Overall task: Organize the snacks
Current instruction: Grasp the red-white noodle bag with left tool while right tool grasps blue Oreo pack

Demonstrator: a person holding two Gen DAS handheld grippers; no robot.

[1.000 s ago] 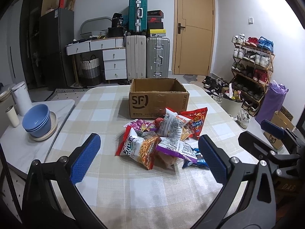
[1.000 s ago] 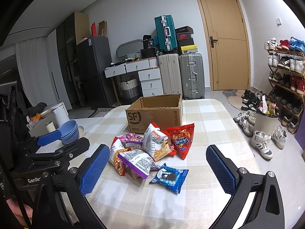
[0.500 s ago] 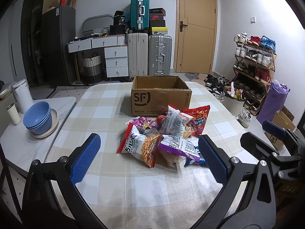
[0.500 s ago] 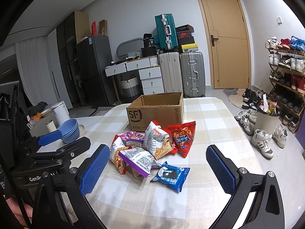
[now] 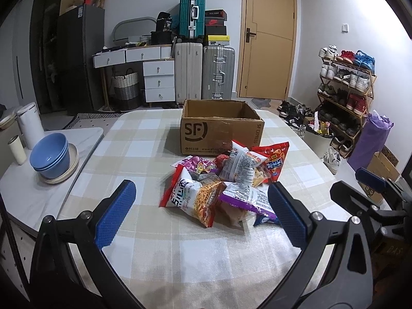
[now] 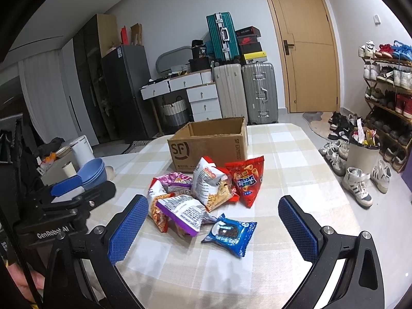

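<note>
A pile of snack bags lies mid-table in front of an open cardboard SF box. The pile holds an orange-stick bag, a purple-edged bag, a white bag and a red bag. In the right wrist view the pile has a blue cookie pack at its near side, and the box stands behind. My left gripper is open and empty, just short of the pile. My right gripper is open and empty, its fingers either side of the cookie pack.
The checked tablecloth covers the table. Blue bowls on a plate and a white canister sit on a side counter at left. Suitcases, drawers and a shoe rack stand beyond. The left gripper shows in the right view.
Both grippers have moved slightly forward toward the pile; the box and bags look a little closer. Nothing on the table has moved.
</note>
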